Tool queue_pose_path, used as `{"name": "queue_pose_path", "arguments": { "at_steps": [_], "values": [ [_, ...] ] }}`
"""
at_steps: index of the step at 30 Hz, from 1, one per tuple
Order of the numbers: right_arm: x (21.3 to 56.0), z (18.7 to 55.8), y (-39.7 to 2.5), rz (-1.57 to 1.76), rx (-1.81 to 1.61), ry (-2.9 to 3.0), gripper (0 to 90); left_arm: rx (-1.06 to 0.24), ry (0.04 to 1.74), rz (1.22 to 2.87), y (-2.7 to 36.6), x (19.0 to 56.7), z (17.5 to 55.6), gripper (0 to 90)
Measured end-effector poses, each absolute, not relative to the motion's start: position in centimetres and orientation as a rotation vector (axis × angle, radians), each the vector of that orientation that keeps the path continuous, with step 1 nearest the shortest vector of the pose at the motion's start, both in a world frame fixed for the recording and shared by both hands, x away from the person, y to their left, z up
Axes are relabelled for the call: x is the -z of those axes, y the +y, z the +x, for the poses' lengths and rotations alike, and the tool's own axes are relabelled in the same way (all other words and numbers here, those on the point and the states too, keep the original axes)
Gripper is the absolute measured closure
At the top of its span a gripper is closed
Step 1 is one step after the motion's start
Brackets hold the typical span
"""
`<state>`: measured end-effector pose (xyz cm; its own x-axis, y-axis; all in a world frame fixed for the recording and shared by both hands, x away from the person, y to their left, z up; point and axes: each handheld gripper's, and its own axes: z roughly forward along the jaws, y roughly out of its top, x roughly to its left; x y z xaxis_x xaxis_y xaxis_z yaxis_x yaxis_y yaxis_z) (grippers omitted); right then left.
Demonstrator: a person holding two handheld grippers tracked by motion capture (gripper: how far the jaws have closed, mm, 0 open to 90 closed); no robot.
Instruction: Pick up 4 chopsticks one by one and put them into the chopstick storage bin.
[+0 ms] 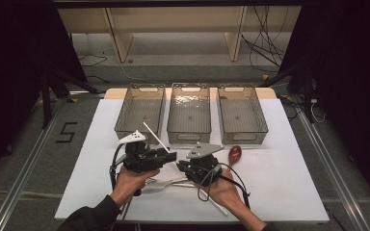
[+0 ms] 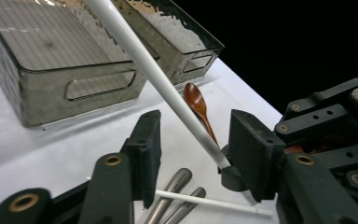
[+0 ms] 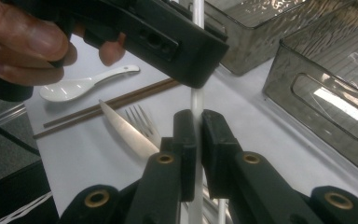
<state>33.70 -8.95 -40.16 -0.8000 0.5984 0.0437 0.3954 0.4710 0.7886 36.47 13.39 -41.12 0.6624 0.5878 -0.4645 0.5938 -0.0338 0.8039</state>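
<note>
Right gripper jaws clamped on white chopstick, held upright over the table near the bins. Left gripper jaws apart around it, apparently not touching. Its lower end is hidden behind the jaws. Three clear bins look empty.

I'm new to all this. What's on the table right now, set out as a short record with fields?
Setting: white table with three clear bins in a row at the far side
Right gripper: jaws shut on a white chopstick
Left gripper: jaws open, the white chopstick slanting up between them
Loose cutlery: brown spoon, white spoon, brown chopsticks, knife, fork
Bins: look empty
</note>
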Motion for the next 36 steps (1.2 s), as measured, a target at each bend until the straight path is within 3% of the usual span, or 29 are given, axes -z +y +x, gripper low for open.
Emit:
{"name": "queue_pose_path", "arguments": {
  "at_steps": [20,24,28,31,33,36],
  "values": [
    [40.4,33.3,-9.0,0.854,-1.271,2.486,84.1,0.166,0.936,1.639,13.1,41.0,36.6,83.6],
    [40.3,33.4,-9.3,0.864,-1.286,2.491,81.6,0.163,0.929,1.654,13.0,40.7,36.5,84.0],
    [39.9,33.4,-10.8,0.888,-1.295,2.501,69.6,0.128,0.934,1.671,13.8,40.3,36.8,84.2],
    [39.8,33.4,-11.8,0.912,-1.285,2.503,65.8,0.08,0.939,1.687,14.6,39.7,37.3,84.2],
    [39.8,33.6,-13.4,0.973,-1.251,2.506,55.0,0.064,0.948,1.693,15.2,39.5,37.7,84.2],
    [40.0,33.5,-14.6,1.03,-1.229,2.505,47.6,0.044,0.972,1.695,16.2,39.3,38.3,84.1]
  ]
}}
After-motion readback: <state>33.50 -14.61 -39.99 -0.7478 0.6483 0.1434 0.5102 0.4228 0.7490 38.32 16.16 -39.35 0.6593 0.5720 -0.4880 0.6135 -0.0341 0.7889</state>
